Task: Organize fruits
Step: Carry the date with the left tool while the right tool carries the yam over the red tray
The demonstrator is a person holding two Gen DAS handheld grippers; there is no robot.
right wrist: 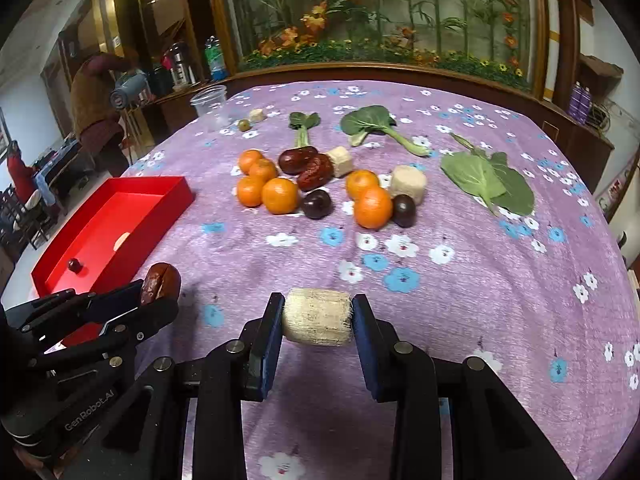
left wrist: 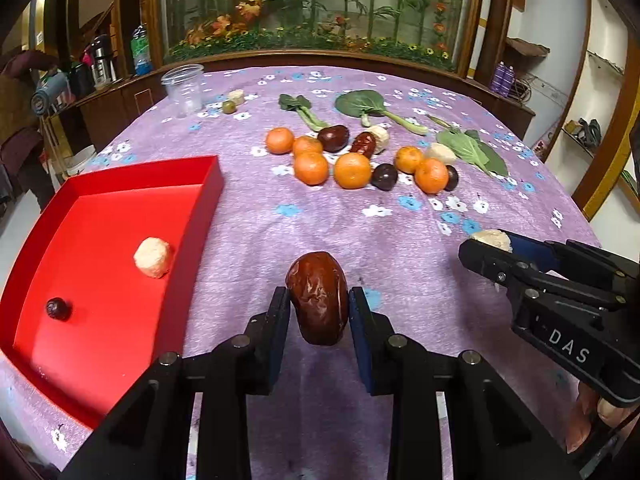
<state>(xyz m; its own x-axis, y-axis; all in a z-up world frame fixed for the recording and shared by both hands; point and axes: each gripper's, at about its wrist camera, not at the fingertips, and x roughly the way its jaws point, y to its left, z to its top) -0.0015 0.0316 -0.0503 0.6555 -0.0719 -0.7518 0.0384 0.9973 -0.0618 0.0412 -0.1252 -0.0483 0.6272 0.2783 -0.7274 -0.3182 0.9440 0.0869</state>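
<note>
In the left wrist view, the left gripper [left wrist: 319, 304] is pinching a wrinkled red date [left wrist: 318, 298] at the lower centre of the frame, both pads pressing its sides. The red tray [left wrist: 120, 172] is lying at the left of that frame, holding a pale sugarcane chunk [left wrist: 152, 257] and a small dark fruit [left wrist: 57, 309], well apart from each other. The right gripper [right wrist: 318, 316] is clamping a pale cut sugarcane piece [right wrist: 317, 316] at the lower centre of the right wrist view, above the purple flowered tablecloth [right wrist: 440, 300]. Mid-frame, mandarins [right wrist: 280, 195] are sitting in a cluster with dark plums [right wrist: 317, 204], red dates [right wrist: 315, 173] and sugarcane pieces [right wrist: 408, 183]. Green leafy vegetables [right wrist: 486, 182] are lying toward the upper right, and a clear plastic cup [right wrist: 209, 104] is standing at the upper left.
</note>
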